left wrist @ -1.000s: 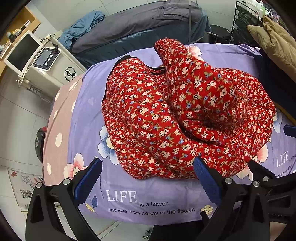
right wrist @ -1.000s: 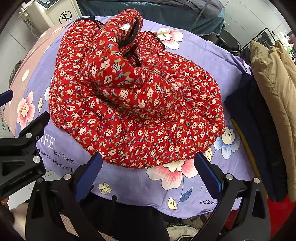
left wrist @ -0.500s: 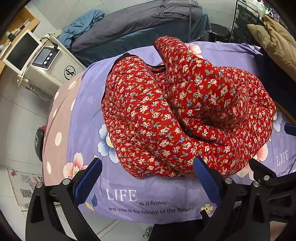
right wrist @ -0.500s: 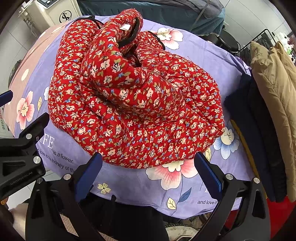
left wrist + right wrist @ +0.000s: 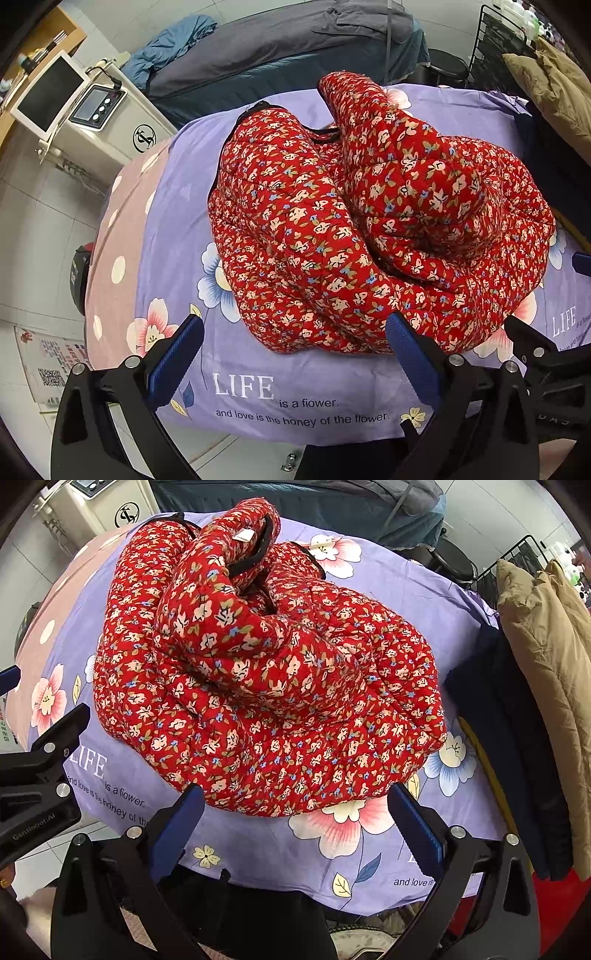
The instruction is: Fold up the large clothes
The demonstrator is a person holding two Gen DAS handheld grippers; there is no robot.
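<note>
Item one: a red quilted jacket (image 5: 369, 229) with a small floral print, bundled in a rounded heap with one padded sleeve (image 5: 218, 602) laid over the top; black trim and a white label (image 5: 244, 535) are seen at the far end. The jacket is placed at the middle of a table covered by a purple flowered sheet (image 5: 177, 206) printed with "LIFE is a flower".

Item two: the left gripper (image 5: 291, 350), held at the near edge of the table, jaws spread wide and nothing held between the blue pads (image 5: 177, 354); the right-hand pad is seen just at the jacket's near hem, contact not determinable.

Item three: the right gripper (image 5: 295, 823), likewise held at the near edge, jaws wide and empty, just short of the jacket.

Item four: tan coats (image 5: 546, 657) and a dark garment (image 5: 509, 731), stacked to the right.

Item five: a white machine with a screen (image 5: 88, 110), stood far left; a bed with grey bedding (image 5: 288, 48) is seen beyond.
</note>
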